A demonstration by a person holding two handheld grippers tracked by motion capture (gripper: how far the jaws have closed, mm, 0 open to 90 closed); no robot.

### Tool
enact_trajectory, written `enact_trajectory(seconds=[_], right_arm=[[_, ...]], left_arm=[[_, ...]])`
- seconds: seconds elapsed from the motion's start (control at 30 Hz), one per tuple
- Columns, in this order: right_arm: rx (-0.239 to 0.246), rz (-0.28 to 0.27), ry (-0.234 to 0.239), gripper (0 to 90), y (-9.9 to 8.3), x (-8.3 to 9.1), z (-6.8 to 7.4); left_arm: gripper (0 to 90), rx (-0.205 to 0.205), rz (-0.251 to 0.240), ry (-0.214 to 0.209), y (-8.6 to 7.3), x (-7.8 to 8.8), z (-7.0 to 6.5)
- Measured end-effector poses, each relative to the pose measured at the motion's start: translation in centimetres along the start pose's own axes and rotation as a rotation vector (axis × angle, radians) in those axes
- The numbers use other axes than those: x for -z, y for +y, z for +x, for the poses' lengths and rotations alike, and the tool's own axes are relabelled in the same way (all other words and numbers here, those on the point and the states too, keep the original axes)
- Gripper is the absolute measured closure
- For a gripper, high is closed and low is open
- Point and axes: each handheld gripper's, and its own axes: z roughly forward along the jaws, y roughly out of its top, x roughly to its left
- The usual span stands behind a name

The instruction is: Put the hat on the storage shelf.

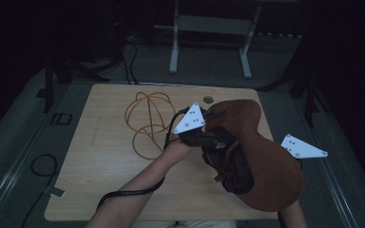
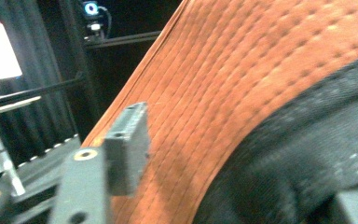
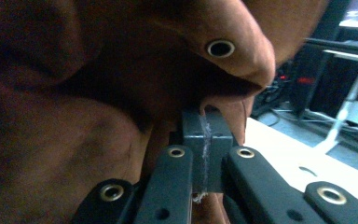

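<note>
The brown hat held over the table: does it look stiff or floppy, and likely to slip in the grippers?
The brown hat probably flexes: its wide stitched brim bows and curls while held. Its fabric creases where the right gripper pinches it, so likely soft, not rigid. The suede-like surface looks matte, so slipping seems unlikely, though the brim may sag if held at one edge.

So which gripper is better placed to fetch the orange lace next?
Probably the left gripper: it is nearest the orange lace and its fingers look open, while the right gripper is shut on the brown boot.

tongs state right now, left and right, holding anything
Left tongs: open around the brown hat brim.
Right tongs: shut on the brown hat.
</note>
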Motion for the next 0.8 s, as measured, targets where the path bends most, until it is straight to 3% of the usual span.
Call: enact_trajectory(seconds=[0.1,0.13,0.2,0.27,0.3,0.37,0.43,0.47,0.6,0.67,0.8], right_arm=[[-0.023,-0.012,-0.029,90.0,0.2,0.4,-0.1],[0.002,-0.003,-0.032,90.0,0.3,0.6,-0.3],[-0.004,-0.007,-0.047,90.0,0.4,0.8,-0.5],[-0.023,-0.011,-0.067,90.0,0.6,0.9,-0.5],[-0.002,-0.005,-0.073,90.0,0.6,1.0,-0.8],[-0.005,-0.006,-0.084,90.0,0.7,1.1,-0.8],[-0.038,-0.028,-0.096,90.0,0.9,1.3,-0.9],[-0.02,-0.025,-0.114,90.0,0.9,1.4,-1.3],[-0.023,-0.045,-0.142,90.0,1.5,1.7,-1.8],[-0.023,-0.047,-0.154,90.0,1.9,1.5,-2.0],[-0.023,-0.052,-0.176,90.0,2.5,0.9,-2.4]], left_arm=[[34.1,0.022,0.013,0.016,0.2,0.6,0.1],[32.6,0.015,0.021,0.019,0.2,0.8,0.1],[31.2,-0.009,0.046,0.047,0.4,1.2,-0.1],[29.8,-0.003,0.066,0.047,0.7,1.7,-0.2],[29.8,-0.01,0.07,0.059,0.8,2.0,-0.3],[28.4,-0.016,0.08,0.072,1.0,2.3,-0.4],[26.0,-0.012,0.104,0.085,1.5,3.0,-0.6],[24.7,-0.01,0.107,0.084,1.6,3.4,-0.7],[18.6,-0.022,0.156,0.114,2.2,5.1,-0.9],[15.3,-0.016,0.167,0.108,2.2,6.1,-0.8],[14.9,-0.001,0.18,0.131,1.9,8.2,-0.7]])
